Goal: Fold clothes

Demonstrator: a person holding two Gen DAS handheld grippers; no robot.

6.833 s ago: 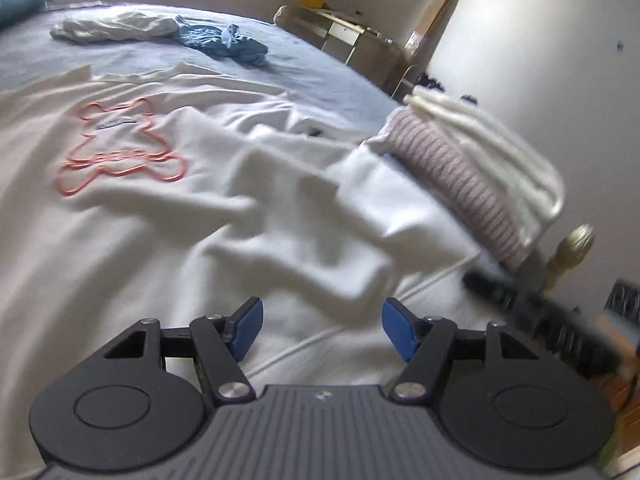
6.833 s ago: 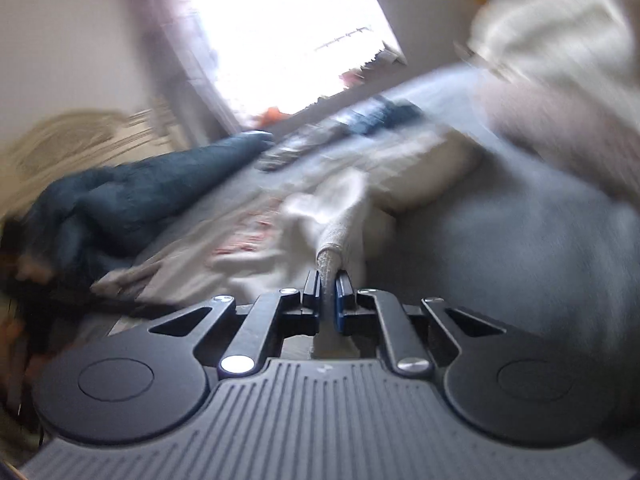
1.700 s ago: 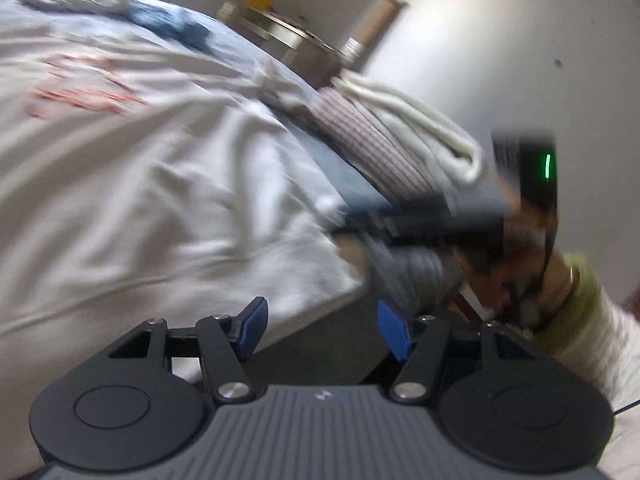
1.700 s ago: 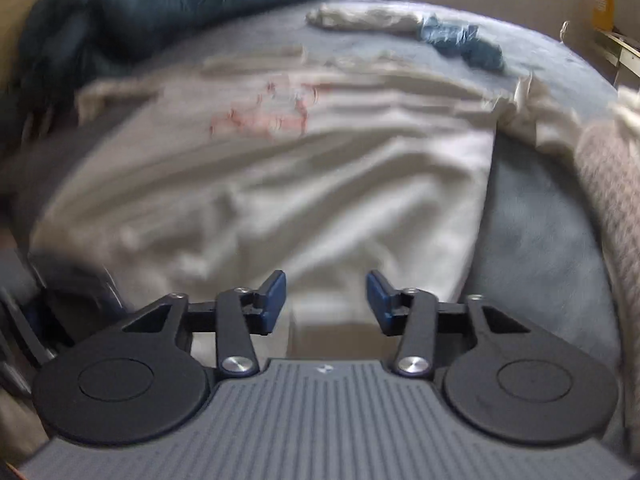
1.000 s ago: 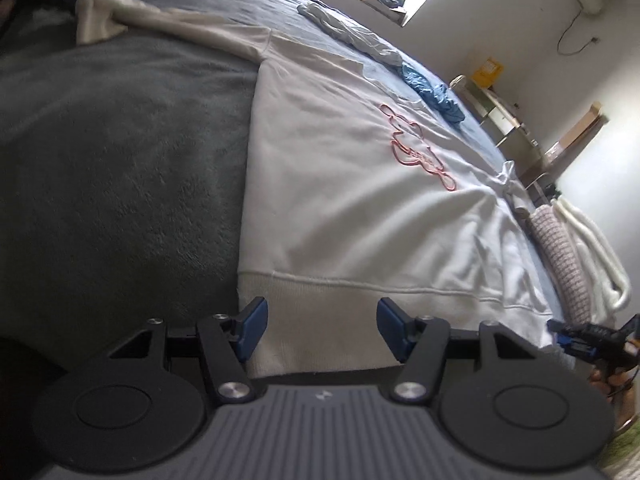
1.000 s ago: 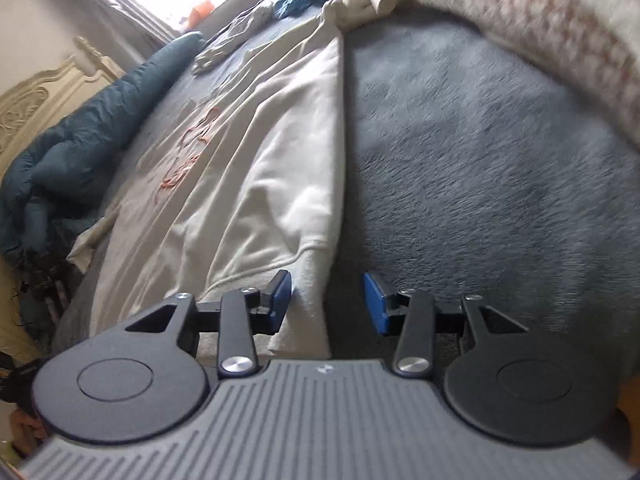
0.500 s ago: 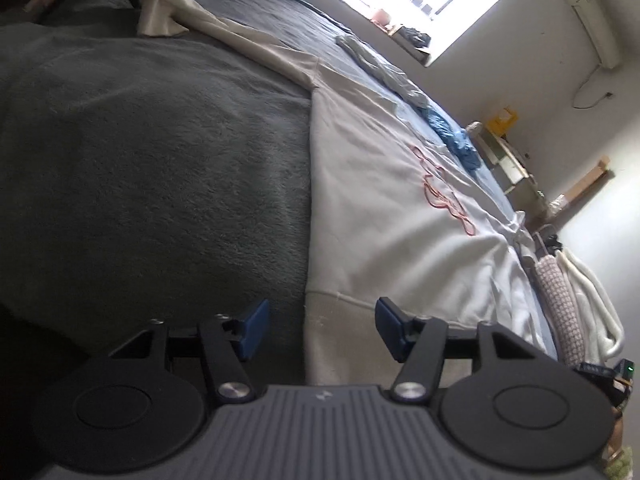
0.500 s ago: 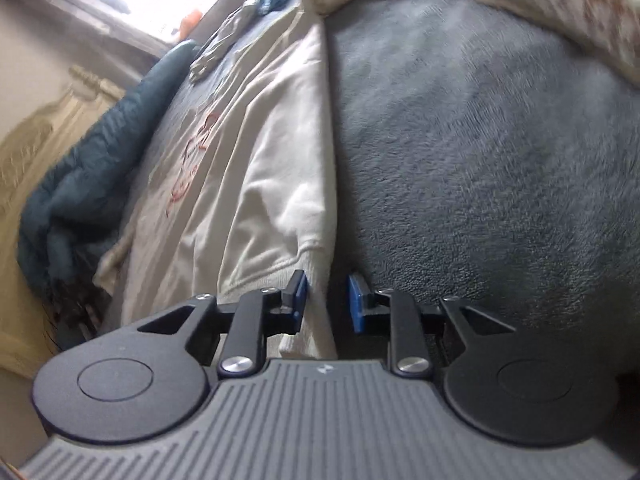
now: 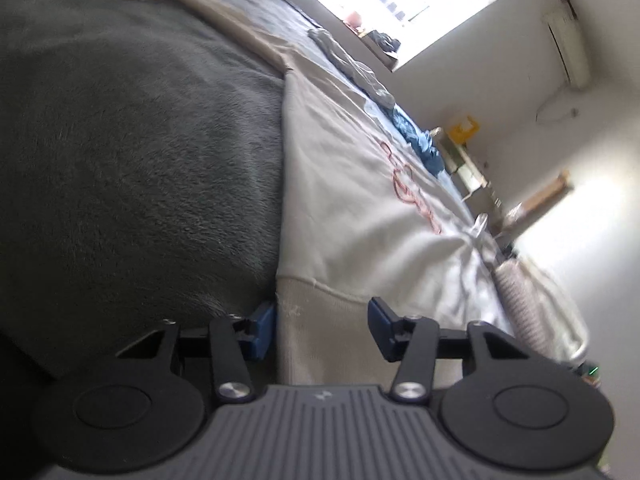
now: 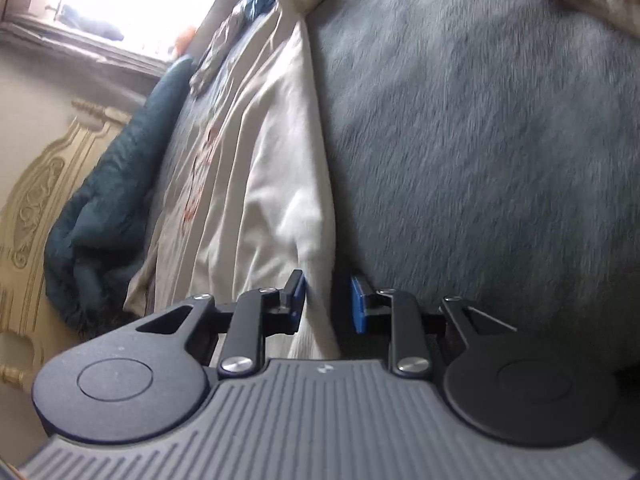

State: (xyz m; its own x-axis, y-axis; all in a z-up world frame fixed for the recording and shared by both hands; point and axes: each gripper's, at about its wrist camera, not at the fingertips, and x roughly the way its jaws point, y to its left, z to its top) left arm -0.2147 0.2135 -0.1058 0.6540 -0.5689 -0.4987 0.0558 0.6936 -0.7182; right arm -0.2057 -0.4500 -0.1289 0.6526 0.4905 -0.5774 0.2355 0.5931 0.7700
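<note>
A white sweatshirt [image 9: 360,216] with a red outline print lies spread flat on a grey bed blanket [image 9: 132,152]. My left gripper [image 9: 320,326] is open, its blue pads on either side of the ribbed hem at the shirt's left bottom corner. My right gripper [image 10: 328,304] is partly open with a narrow gap, and the shirt's right bottom hem corner [image 10: 316,240] sits between its pads. The shirt's body [image 10: 256,168] runs away from it over the blanket [image 10: 480,152].
A folded knit stack [image 9: 532,292] lies at the bed's right edge. A blue garment [image 9: 416,136] and a grey one lie near the window. A dark teal duvet [image 10: 104,208] bunches against the carved headboard [image 10: 36,200]. A cabinet stands by the wall.
Both grippers have moved in low to the shirt's bottom hem corners. The left pad now touches the hem edge. The right jaws are slightly wider than half a second ago.
</note>
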